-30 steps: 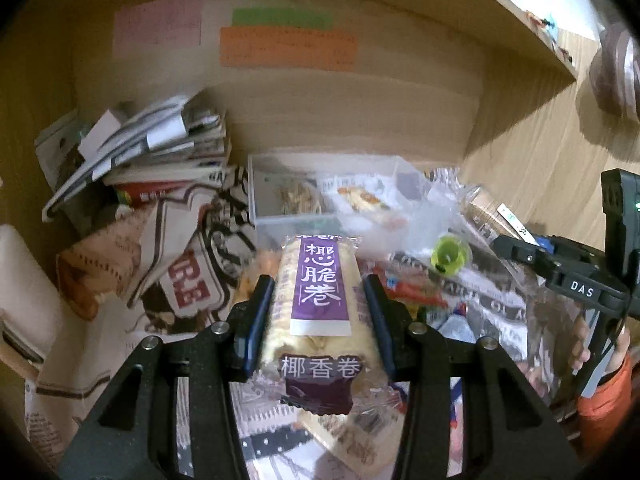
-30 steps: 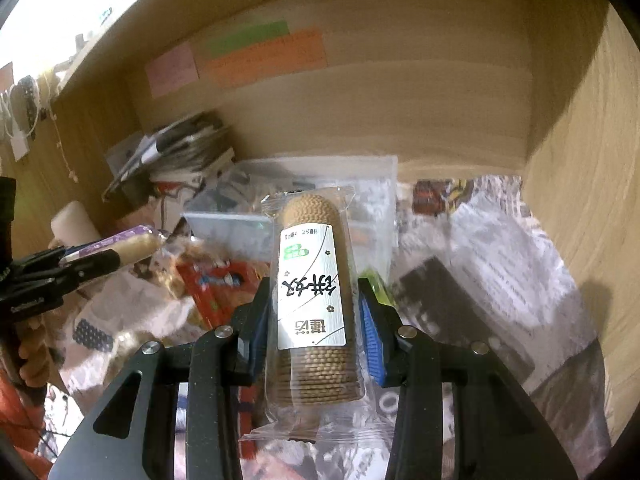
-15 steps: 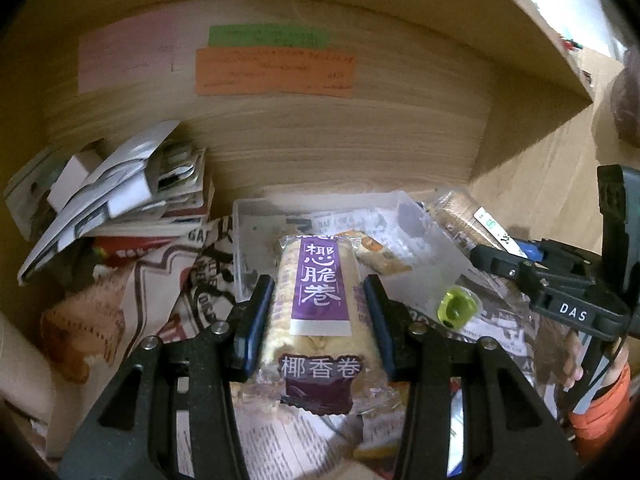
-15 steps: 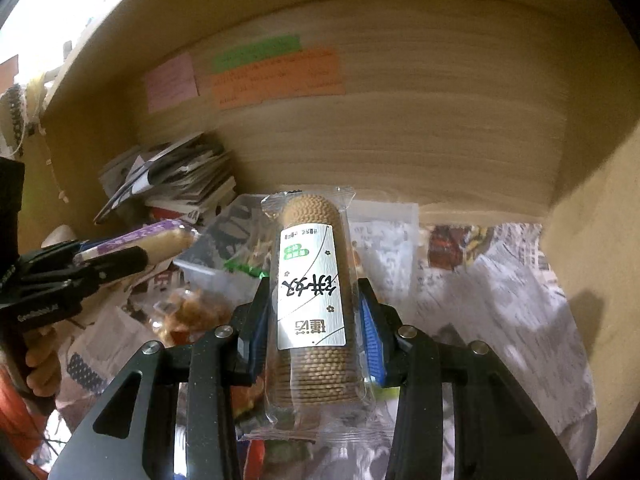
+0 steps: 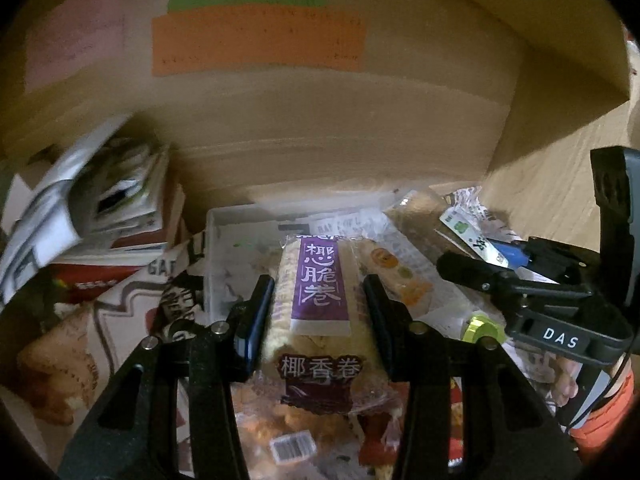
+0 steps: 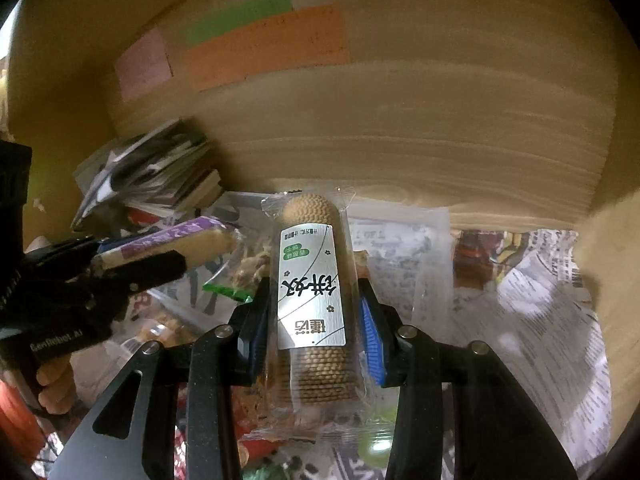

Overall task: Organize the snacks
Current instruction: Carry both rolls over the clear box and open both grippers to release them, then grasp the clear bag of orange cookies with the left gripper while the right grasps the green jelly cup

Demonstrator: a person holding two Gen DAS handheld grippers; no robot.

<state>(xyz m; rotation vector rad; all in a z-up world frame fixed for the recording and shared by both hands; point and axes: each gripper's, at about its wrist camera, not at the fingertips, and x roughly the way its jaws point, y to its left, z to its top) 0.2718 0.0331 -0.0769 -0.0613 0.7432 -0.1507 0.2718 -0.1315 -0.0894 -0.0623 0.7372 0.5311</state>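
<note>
writing on orange note (image 5: 258,42) too blurred to read; paper stack (image 5: 92,200) smeared; clear bin (image 5: 224,232) floor mostly covered.

A purple-labelled wafer roll packet (image 5: 318,304) sits lengthwise between the left jaws, pinched at both sides, its clear wrapper end crumpled below them and its far end over a clear plastic box (image 5: 224,248). A round brown biscuit stack in clear wrap (image 6: 312,300), white label up, stands lengthwise between the right jaws, gripped at mid-length; the box seems to lie just beyond its tip.
</note>
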